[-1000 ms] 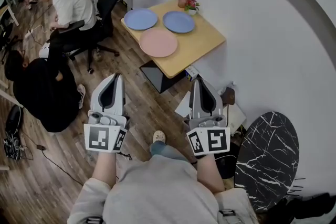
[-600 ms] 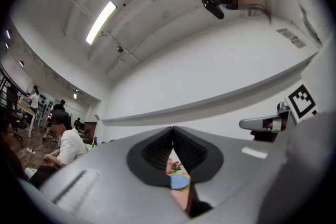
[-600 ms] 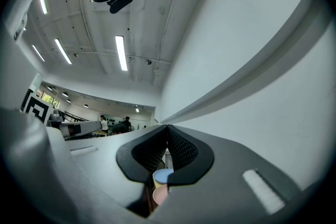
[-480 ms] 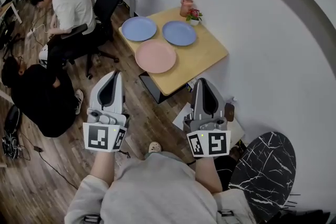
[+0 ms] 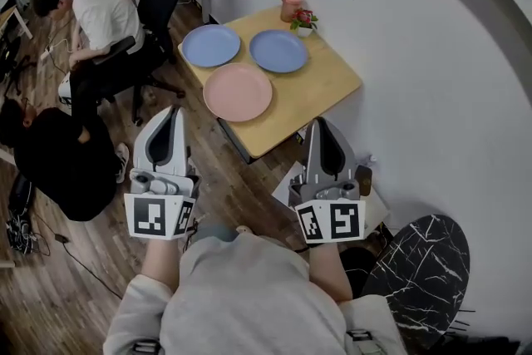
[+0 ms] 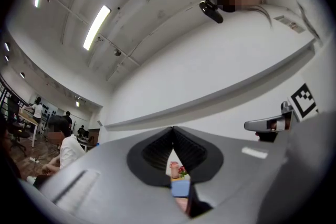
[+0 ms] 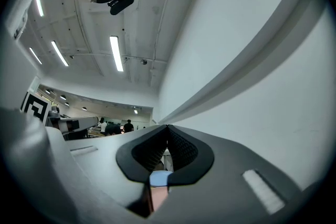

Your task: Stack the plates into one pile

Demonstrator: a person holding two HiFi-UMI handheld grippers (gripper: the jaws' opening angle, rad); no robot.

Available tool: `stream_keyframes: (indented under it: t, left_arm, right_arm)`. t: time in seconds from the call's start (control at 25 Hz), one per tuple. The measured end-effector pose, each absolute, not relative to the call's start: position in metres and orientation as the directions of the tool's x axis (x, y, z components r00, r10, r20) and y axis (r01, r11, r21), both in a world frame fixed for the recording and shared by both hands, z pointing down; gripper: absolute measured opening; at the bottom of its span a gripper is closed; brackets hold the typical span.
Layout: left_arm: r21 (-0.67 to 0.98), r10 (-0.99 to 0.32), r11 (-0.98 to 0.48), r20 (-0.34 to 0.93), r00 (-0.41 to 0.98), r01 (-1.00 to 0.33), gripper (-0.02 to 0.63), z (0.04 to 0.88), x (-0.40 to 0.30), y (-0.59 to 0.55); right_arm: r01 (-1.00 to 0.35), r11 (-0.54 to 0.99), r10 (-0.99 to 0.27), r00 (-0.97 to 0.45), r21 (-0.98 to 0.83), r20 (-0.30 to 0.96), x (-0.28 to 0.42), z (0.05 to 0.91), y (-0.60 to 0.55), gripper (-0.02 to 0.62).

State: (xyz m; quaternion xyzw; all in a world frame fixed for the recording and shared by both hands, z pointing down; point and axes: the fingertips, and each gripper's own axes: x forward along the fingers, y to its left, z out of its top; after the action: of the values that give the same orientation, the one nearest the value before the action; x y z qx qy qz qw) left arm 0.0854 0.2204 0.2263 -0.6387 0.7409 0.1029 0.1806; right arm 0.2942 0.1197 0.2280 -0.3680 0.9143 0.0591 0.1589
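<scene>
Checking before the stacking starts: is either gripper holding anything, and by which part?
Nothing is held. The left gripper and the right gripper are both shut and empty.

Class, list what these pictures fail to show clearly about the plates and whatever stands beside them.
Left gripper view: the shut left gripper hides all but slivers of the plates.
Right gripper view: the shut right gripper does the same.
Head view: the pink container and small flowerpot are too small to identify closely.
</scene>
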Motion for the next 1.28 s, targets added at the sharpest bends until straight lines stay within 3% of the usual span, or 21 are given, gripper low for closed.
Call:
stream_keyframes:
  t: [0.52, 1.28]
  left_arm:
    - [-0.118, -0.921, 0.156, -0.377, -0.102, -0.981, 0.058, 0.237, 0.041, 0.152]
    - [-0.093, -0.940, 0.015, -0.340, 0.017, -0.996, 0.058, 0.241, -0.070, 0.033]
  right_arm:
    - [-0.702, 0.712, -0.665, -0.684, 0.024, -0.300, 0.250, 0.234, 0.058, 0.003]
    - [-0.797, 0.604, -0.760, -0.586, 0.029, -0.282, 0.157, 0.233, -0.035, 0.003]
